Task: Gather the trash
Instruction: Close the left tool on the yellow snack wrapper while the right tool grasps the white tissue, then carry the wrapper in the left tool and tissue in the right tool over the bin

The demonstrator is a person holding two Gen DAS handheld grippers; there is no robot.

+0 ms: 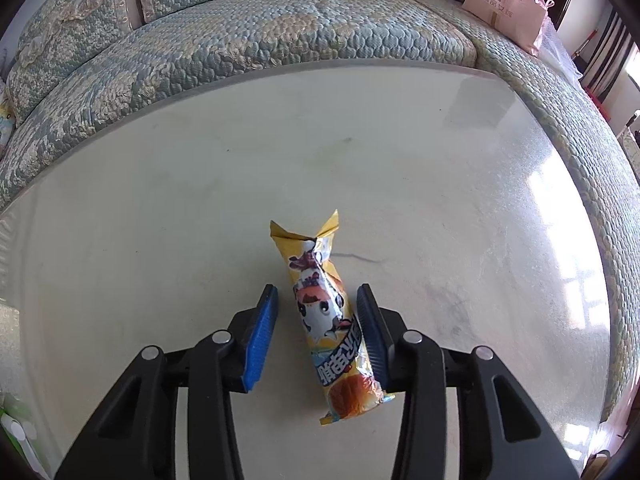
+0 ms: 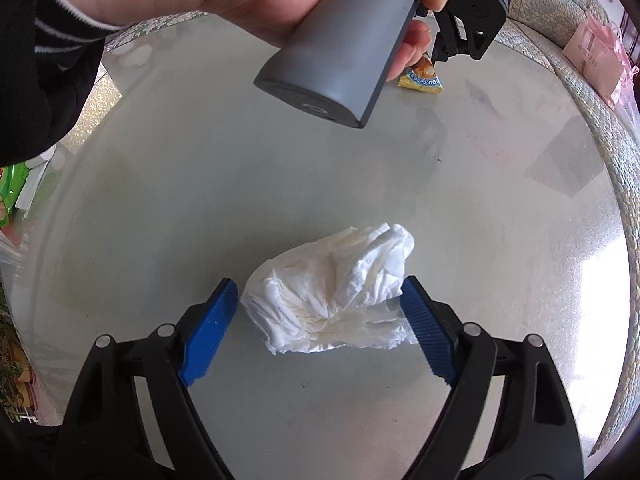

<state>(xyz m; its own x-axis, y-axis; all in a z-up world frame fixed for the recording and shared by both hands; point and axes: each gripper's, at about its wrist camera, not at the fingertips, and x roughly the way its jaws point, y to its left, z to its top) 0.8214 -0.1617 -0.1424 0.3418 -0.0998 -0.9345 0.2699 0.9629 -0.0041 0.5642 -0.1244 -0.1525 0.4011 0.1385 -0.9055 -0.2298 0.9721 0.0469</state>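
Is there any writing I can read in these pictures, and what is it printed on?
Yellow cartoon-cow snack wrapper: large white Chinese characters, cut off and partly hidden, not surely readable.
Pink paper gift bag on the sofa: small Chinese print, too blurred.
Wrapper end in the right view: blue band of print, too small.

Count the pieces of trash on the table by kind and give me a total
Yellow snack wrapper, between the left gripper's fingers: 1
Crumpled white tissue, between the right gripper's fingers: 1
Total on the table: 2
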